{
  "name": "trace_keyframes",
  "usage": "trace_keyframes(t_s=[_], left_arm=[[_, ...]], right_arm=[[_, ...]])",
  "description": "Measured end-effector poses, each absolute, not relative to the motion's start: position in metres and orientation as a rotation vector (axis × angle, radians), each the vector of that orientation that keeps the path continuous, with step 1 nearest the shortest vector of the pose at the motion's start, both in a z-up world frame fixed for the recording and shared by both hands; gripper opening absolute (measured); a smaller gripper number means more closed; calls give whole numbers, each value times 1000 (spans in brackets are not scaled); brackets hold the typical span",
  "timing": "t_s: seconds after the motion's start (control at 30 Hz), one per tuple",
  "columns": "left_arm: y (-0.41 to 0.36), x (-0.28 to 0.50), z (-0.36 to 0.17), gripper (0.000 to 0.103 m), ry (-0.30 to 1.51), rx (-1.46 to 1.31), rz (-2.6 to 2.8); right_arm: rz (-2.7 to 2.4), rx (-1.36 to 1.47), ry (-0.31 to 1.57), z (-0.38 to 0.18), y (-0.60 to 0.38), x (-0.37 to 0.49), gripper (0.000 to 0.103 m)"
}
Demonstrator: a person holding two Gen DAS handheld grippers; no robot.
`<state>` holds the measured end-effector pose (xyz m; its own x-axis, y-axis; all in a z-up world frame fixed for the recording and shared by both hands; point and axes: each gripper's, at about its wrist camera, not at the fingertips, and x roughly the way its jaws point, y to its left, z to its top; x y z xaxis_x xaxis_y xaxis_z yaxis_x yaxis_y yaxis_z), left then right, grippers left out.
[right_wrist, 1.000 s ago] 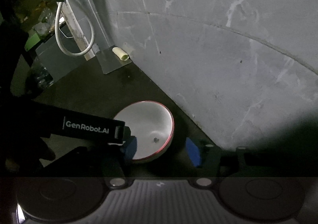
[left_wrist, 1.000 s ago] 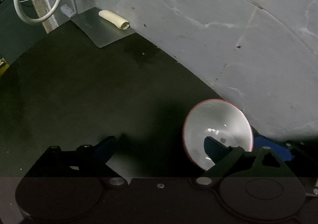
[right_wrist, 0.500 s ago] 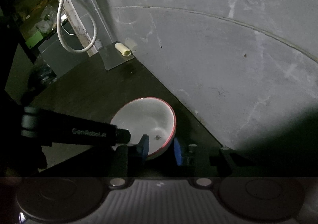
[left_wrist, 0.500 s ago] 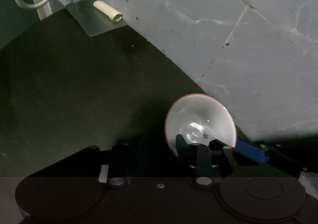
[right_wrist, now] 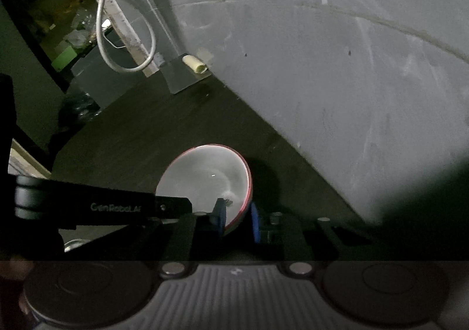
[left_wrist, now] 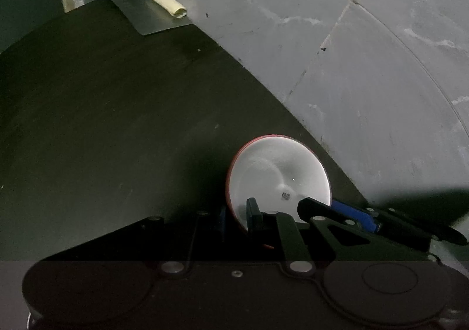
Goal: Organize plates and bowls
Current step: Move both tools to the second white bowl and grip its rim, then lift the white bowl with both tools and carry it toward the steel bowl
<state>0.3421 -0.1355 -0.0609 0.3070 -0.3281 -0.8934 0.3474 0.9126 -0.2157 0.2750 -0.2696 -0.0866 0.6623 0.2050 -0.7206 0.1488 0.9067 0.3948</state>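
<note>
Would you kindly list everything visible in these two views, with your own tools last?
bowl: one, white with a red rim, on the dark table near the wall.
table: one, dark, under the bowl.
wall: grey marbled tiles, behind the table.
metal sheet: one, grey, far corner.
paper roll: one, cream, on the sheet.
cable: one, white, looped at the far left.
left gripper: jaws shut on the bowl's rim.
right gripper: jaws shut on the rim.

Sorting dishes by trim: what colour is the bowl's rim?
Red, around a white bowl; clearest in the right wrist view.
</note>
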Motion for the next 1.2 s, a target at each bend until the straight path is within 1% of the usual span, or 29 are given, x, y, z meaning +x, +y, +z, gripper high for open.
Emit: trace_keyframes(t_s=[0.57, 0.83, 1.2], left_arm=[[-108, 286, -15, 16, 1064, -45, -450], [-95, 246, 1, 16, 1031, -74, -472], [-80, 199, 4, 17, 1032, -113, -508]], right_arm=[[127, 410, 737, -39, -260, 225, 18], [161, 387, 724, -22, -255, 194, 18], [193, 337, 744, -6, -244, 150, 19]])
